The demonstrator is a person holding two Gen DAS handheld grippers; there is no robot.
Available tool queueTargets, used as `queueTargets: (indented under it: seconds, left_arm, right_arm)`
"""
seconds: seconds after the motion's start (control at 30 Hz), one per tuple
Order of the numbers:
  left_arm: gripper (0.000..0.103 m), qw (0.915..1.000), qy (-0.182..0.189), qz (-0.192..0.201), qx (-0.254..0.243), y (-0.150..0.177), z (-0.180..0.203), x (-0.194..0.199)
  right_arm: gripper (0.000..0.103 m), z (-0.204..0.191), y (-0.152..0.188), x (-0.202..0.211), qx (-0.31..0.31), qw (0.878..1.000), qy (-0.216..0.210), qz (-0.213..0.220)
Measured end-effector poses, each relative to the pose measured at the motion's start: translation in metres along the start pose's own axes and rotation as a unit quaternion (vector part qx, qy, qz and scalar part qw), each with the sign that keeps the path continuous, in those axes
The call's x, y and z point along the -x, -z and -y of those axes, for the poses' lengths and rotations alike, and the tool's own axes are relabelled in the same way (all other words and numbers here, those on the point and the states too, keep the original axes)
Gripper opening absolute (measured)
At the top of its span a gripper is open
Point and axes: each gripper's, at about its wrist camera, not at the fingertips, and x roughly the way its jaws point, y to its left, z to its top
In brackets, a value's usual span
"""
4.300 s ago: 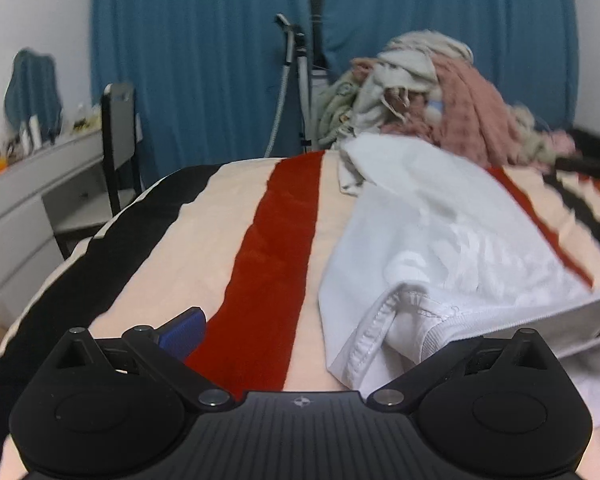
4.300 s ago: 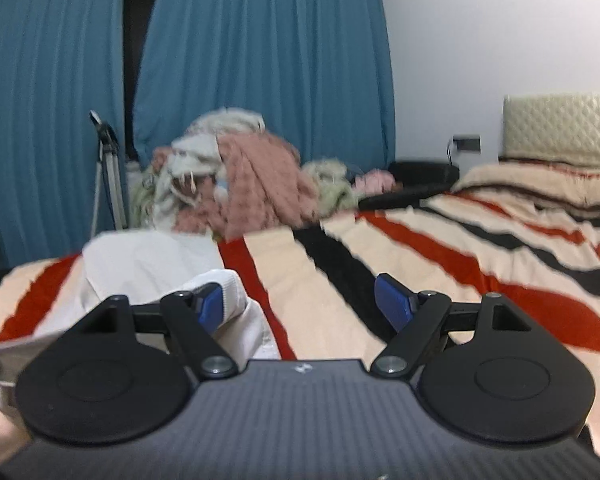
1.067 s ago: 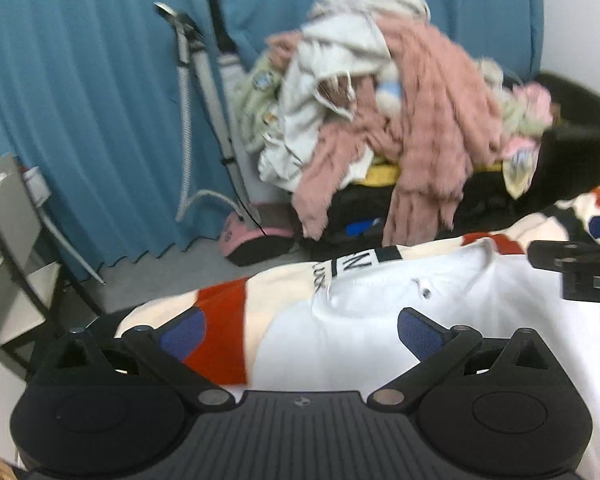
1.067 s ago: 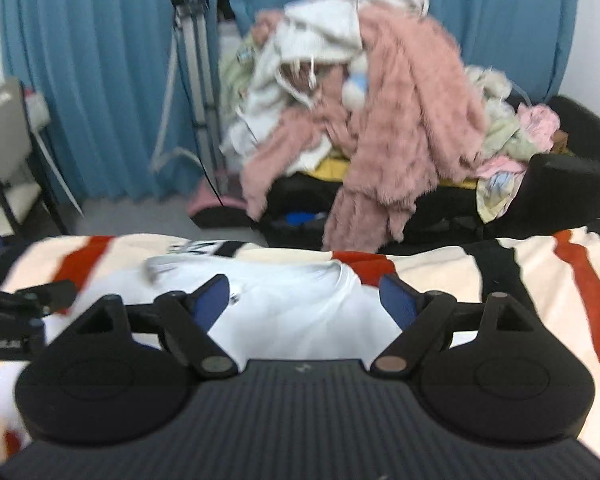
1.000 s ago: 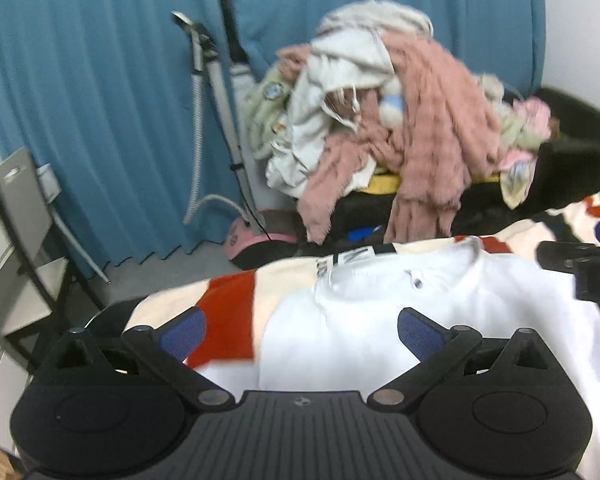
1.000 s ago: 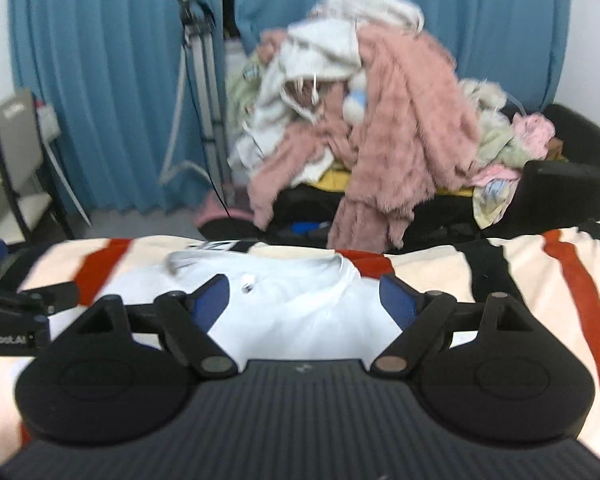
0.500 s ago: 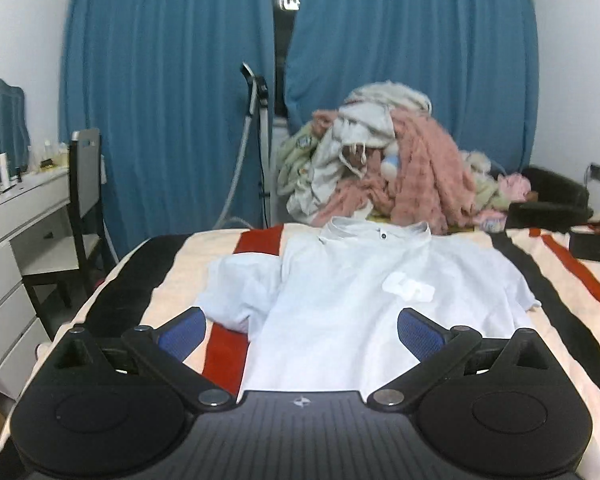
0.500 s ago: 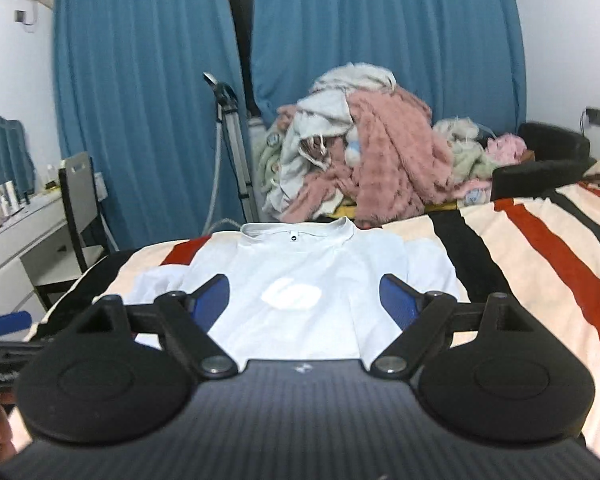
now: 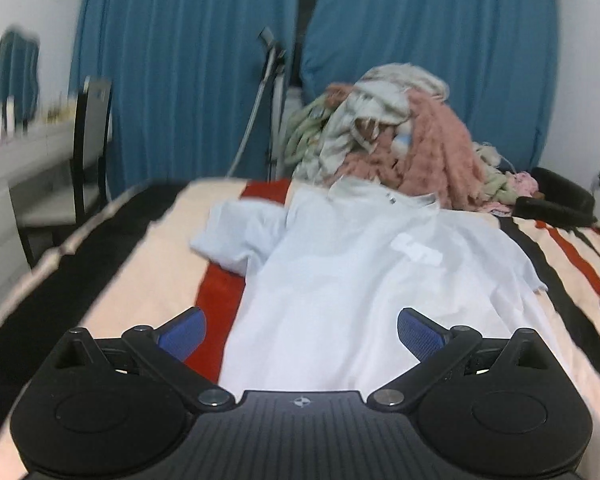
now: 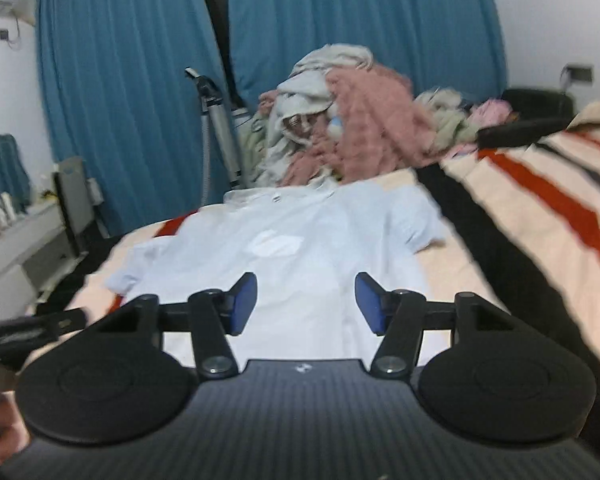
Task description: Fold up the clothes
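A white polo shirt lies spread face up on the striped bed, collar at the far end; it also shows in the right wrist view. Its left sleeve is bunched. My left gripper is open and empty, low over the shirt's near left hem. My right gripper is open and empty, with its jaws narrower, above the shirt's near hem. The left gripper's body shows at the lower left of the right wrist view.
A striped red, black and cream blanket covers the bed. A heap of clothes is piled past the far end. A clothes steamer, blue curtains, a chair and a white desk stand to the left.
Both grippers have drawn back from the collar end to the near end of the shirt, which now lies spread out. In the last half second both dropped lower and the right jaws narrowed.
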Motion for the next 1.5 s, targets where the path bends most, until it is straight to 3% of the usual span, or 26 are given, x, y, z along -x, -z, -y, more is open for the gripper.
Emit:
queueTargets:
  seconds: [0.03, 0.13, 0.27, 0.33, 0.4, 0.5, 0.7, 0.8, 0.87, 0.9, 0.97, 1.1, 1.2, 1.33, 1.37, 1.43, 1.5]
  left_arm:
    - [0.102, 0.9997, -0.002, -0.009, 0.021, -0.007, -0.010, -0.014]
    - [0.099, 0.9964, -0.013, -0.029, 0.078, -0.026, -0.042, -0.055]
    - [0.093, 0.9907, -0.044, -0.030, 0.125, -0.045, -0.086, -0.110]
    - [0.083, 0.9900, -0.035, -0.029, 0.133, -0.053, -0.103, -0.137]
    - [0.083, 0.9900, -0.028, -0.026, 0.135, -0.060, -0.117, -0.164]
    - [0.081, 0.9913, -0.047, -0.021, 0.121, -0.069, -0.128, -0.201]
    - [0.078, 0.9903, -0.048, -0.005, 0.130, -0.085, -0.130, -0.256]
    - [0.047, 0.9932, -0.054, -0.001, 0.103, -0.093, -0.123, -0.270]
    - [0.033, 0.9947, -0.059, 0.002, 0.084, -0.098, -0.118, -0.280]
    - [0.013, 0.9953, -0.061, 0.004, 0.075, -0.101, -0.116, -0.285]
    - [0.002, 0.9962, -0.063, 0.010, 0.059, -0.109, -0.114, -0.289]
    - [0.001, 0.9945, -0.088, 0.043, 0.037, -0.141, -0.124, -0.277]
    - [0.001, 0.9882, -0.138, 0.054, 0.038, -0.169, -0.137, -0.274]
    - [0.003, 0.9814, -0.181, 0.012, 0.064, -0.177, -0.156, -0.285]
    - [0.007, 0.9808, -0.175, 0.011, 0.085, -0.175, -0.162, -0.283]
    - [0.032, 0.9771, -0.156, 0.013, 0.144, -0.165, -0.176, -0.273]
    - [0.042, 0.9712, -0.130, 0.002, 0.199, -0.146, -0.190, -0.259]
  right_arm:
    - [0.059, 0.001, 0.002, -0.004, -0.008, 1.000, -0.010, -0.006]
    - [0.075, 0.000, 0.009, -0.011, -0.024, 0.999, -0.019, -0.013]
    - [0.074, 0.002, 0.015, -0.033, -0.038, 0.999, -0.021, -0.025]
    - [0.075, 0.007, 0.017, -0.047, -0.058, 0.997, -0.019, -0.037]
    - [0.075, 0.010, 0.019, -0.061, -0.072, 0.996, -0.016, -0.048]
    - [0.075, 0.013, 0.021, -0.080, -0.084, 0.995, -0.011, -0.058]
    - [0.075, 0.027, 0.022, -0.122, -0.099, 0.992, 0.007, -0.074]
    - [0.075, 0.035, 0.022, -0.138, -0.108, 0.991, 0.018, -0.080]
    - [0.074, 0.033, 0.022, -0.143, -0.105, 0.990, 0.021, -0.087]
    - [0.074, 0.032, 0.022, -0.144, -0.100, 0.991, 0.021, -0.089]
    - [0.074, 0.028, 0.022, -0.143, -0.084, 0.992, 0.020, -0.092]
    - [0.074, 0.021, 0.019, -0.143, -0.061, 0.994, 0.027, -0.088]
    - [0.074, 0.016, 0.017, -0.143, -0.047, 0.995, 0.031, -0.084]
    - [0.074, 0.018, 0.017, -0.143, -0.046, 0.995, 0.032, -0.085]
    - [0.074, 0.019, 0.018, -0.143, -0.047, 0.995, 0.032, -0.086]
    - [0.074, 0.020, 0.018, -0.142, -0.052, 0.994, 0.030, -0.087]
    - [0.074, 0.021, 0.018, -0.141, -0.057, 0.994, 0.026, -0.088]
